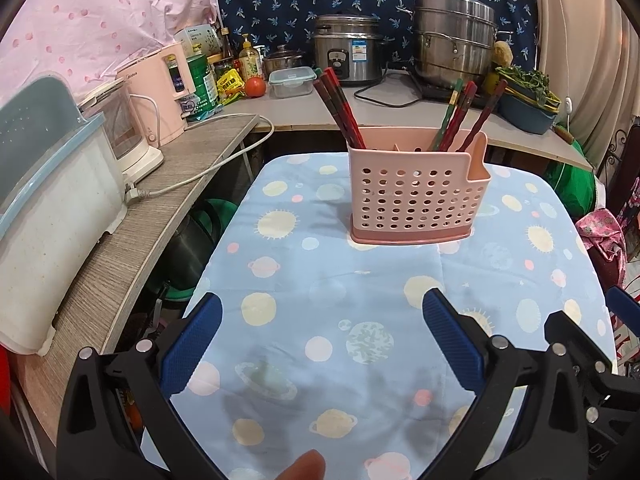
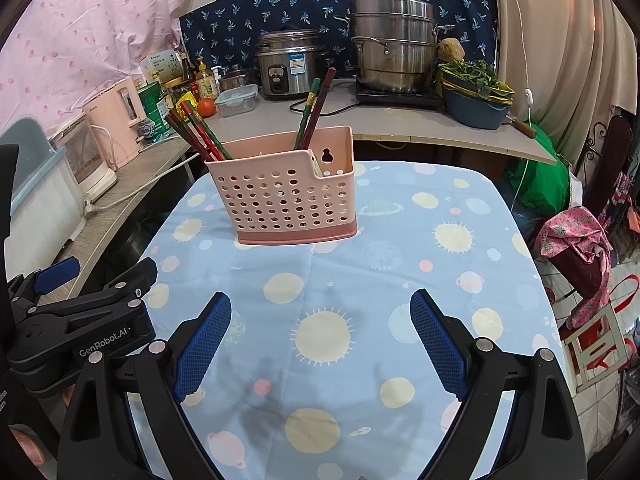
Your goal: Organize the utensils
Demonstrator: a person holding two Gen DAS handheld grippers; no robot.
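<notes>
A pink perforated utensil holder stands upright on the blue planet-print tablecloth. Dark red and green chopsticks lean in it: one bunch at its left end, another further right. My left gripper is open and holds nothing, well short of the holder. My right gripper is open too, with only cloth between its blue pads. In the right wrist view the left gripper shows at the left edge.
A grey counter behind the table carries a rice cooker, a stacked steel steamer, a tomato, a clear lidded box and bottles. A pink appliance and a white bin stand along the left shelf. A fingertip shows at the bottom.
</notes>
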